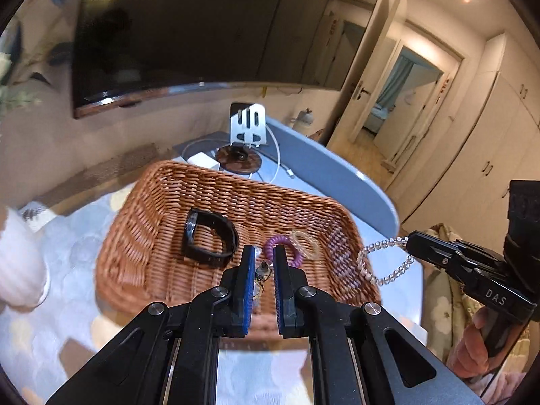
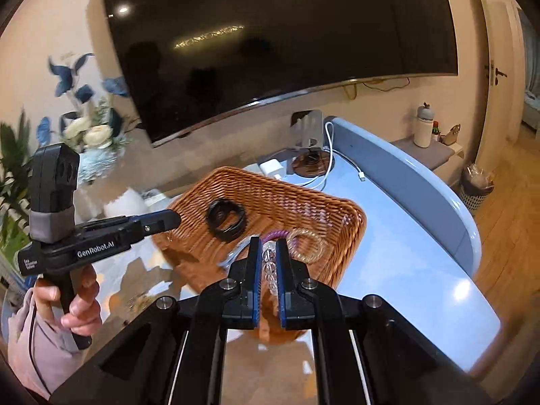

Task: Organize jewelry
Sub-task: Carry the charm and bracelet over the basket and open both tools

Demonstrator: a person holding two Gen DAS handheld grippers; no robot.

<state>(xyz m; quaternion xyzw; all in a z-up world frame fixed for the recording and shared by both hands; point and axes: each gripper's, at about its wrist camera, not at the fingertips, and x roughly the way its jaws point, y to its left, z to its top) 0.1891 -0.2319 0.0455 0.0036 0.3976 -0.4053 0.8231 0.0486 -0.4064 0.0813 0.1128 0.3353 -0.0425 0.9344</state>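
While both tools hang over the wicker basket (image 1: 162, 202) on the pale blue worktop (image 2: 405, 236), contents read left to right as follows. Left hand-held gripper (image 1: 260, 256): jaws nearly shut, pinching a small metal piece (image 1: 262, 271) with a dangling part, likely an earring; too small and partly hidden between the pads to identify. Black watch (image 1: 209, 236): lying in the basket's left half, strap curled; stiff at the case, flexible at the band, best taken across the strap. Purple coil hair tie (image 1: 270, 244): on the basket floor near the middle, springy and light, partly covered by the left tool's fingers. Translucent amber ring or bangle (image 1: 303, 243): overlapping the coil tie at its right; rigid, smooth, probably slippery, so grip across the band. Clear bead bracelet (image 1: 381, 263): hanging in a loop from the right hand-held gripper (image 2: 268, 256), whose jaws are closed on its beads, above the basket's right rim. Judged limp, light, and prone to swing; glassy beads may slide under the pads, and the elastic could be strained by a hard pinch. Motion blur softens the basket weave and near worktop.
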